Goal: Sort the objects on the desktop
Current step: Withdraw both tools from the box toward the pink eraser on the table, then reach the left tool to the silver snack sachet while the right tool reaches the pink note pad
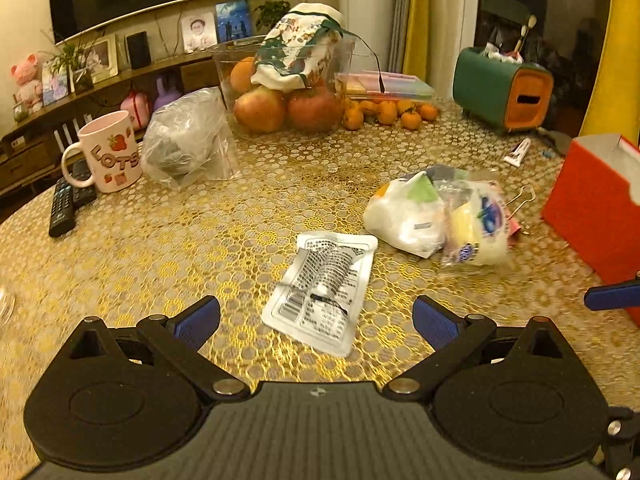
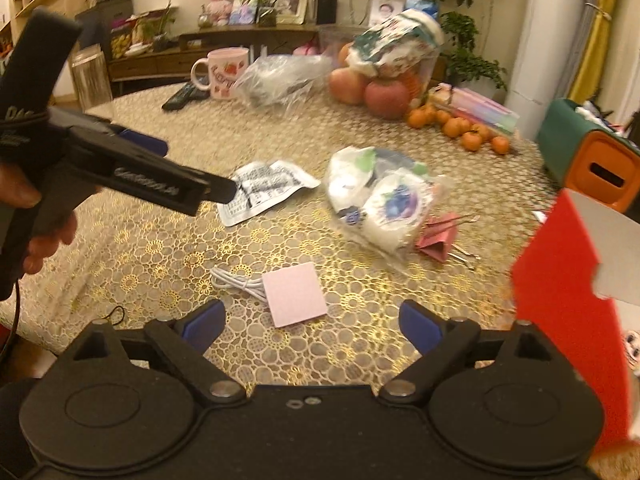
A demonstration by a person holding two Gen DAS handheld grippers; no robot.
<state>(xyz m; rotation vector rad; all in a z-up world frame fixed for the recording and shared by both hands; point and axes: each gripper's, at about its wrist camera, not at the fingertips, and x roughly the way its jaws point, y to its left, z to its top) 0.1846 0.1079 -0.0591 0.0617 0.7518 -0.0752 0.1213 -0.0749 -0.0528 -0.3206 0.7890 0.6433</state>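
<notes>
My left gripper is open and empty, hovering just above a flat white printed sachet on the gold patterned table. The sachet also shows in the right wrist view, partly behind the left gripper's body. My right gripper is open and empty over a pink sticky-note pad with a white cable beside it. A clear bag of small packets lies right of the sachet. A red open box stands at the right.
A pink mug, remotes, a plastic bag, a fruit container, tangerines and a green-orange tissue box stand at the back. A pink binder clip lies by the packet bag.
</notes>
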